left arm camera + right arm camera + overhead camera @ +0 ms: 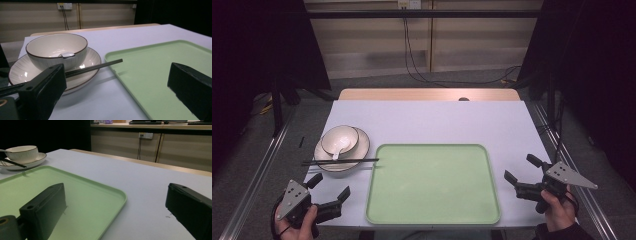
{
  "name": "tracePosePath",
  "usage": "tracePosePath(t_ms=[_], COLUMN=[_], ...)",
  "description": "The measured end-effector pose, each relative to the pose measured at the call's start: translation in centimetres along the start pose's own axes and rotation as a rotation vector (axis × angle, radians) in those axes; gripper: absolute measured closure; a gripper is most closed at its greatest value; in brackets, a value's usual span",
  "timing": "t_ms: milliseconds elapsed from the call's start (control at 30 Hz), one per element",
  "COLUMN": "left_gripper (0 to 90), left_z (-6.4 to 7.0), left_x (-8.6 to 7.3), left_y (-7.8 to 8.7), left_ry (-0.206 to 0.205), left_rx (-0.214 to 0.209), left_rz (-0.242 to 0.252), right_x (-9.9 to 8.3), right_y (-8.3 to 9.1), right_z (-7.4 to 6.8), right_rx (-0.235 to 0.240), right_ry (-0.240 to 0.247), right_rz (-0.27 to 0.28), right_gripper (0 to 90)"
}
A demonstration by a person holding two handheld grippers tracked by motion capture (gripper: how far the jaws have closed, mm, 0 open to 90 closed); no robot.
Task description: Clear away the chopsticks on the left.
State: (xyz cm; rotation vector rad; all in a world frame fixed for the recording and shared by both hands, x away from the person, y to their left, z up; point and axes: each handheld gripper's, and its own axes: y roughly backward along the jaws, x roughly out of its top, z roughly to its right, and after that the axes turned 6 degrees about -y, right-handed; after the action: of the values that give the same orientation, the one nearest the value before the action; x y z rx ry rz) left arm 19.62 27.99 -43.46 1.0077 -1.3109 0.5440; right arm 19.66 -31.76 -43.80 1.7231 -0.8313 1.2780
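A pale counter point(437, 120) carries a green tray point(432, 182) at its near middle. At about ten o'clock from the tray sits a cream bowl point(340, 139) with a dark rim, standing on a ribbed plate point(357, 150). Inside the bowl lies what looks like a white spoon point(337, 149), though the high view is too small to be sure. A pair of dark chopsticks point(341, 161) rests across the plate's near rim, their tips reaching just over the tray's left edge.

The left claw point(329, 192) is held at about eight o'clock from the tray, off its corner, its jaws spread with nothing between them. The right claw point(519, 171) is held at about three o'clock, just beside the tray's right edge, its jaws also spread wide and pinching nothing. A hand point(558, 209) grips each tool from below.
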Motion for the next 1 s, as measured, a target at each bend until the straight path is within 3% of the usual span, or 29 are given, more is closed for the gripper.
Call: tracePosePath(t_ms=[167,233,300,367,600,700,767,833,967,1000], left_gripper=[1.9,1.0,1.2,1.4,1.4,1.0,1.5,3.4,5.3,8.2], left_z=[-0.1,-0.3,-0.4,-0.8,-2.4,-3.4,-4.2,-5.8,-7.4,-7.8], left_x=[0.0,0.1,0.1,0.1,0.3,0.3,0.4,0.8,1.3,1.4], left_y=[0.0,0.1,0.2,0.3,0.7,0.9,1.0,1.3,1.6,1.6], left_ry=[-0.003,-0.015,-0.011,-0.021,0.012,0.013,0.004,-0.037,-0.042,-0.027], left_rx=[-0.025,-0.004,-0.017,0.001,0.031,0.06,0.057,0.036,0.053,0.044], left_rz=[0.012,0.019,0.018,0.008,-0.008,-0.049,-0.068,-0.053,-0.058,-0.063], right_x=[-0.1,-0.1,-0.1,-0.1,-0.1,-0.2,-0.2,-0.1,-0.2,-0.2], right_y=[-0.2,-0.3,-0.4,-0.4,-0.5,-0.5,-0.5,-0.4,-0.5,-0.6], right_z=[-0.2,-0.5,-0.5,-0.5,-0.5,-0.6,-0.6,-0.6,-0.6,-0.6], right_rx=[0.031,0.04,0.041,0.046,0.046,0.052,0.052,0.053,0.049,0.046], right_ry=[0.013,0.034,0.036,0.029,0.026,0.027,0.025,0.027,0.026,0.024], right_rz=[-0.011,-0.012,-0.013,-0.015,-0.013,-0.02,-0.023,-0.026,-0.026,-0.025], right_gripper=[1.2,1.2,1.2,1.2,1.4,1.4,1.4,1.4,1.5,1.5])
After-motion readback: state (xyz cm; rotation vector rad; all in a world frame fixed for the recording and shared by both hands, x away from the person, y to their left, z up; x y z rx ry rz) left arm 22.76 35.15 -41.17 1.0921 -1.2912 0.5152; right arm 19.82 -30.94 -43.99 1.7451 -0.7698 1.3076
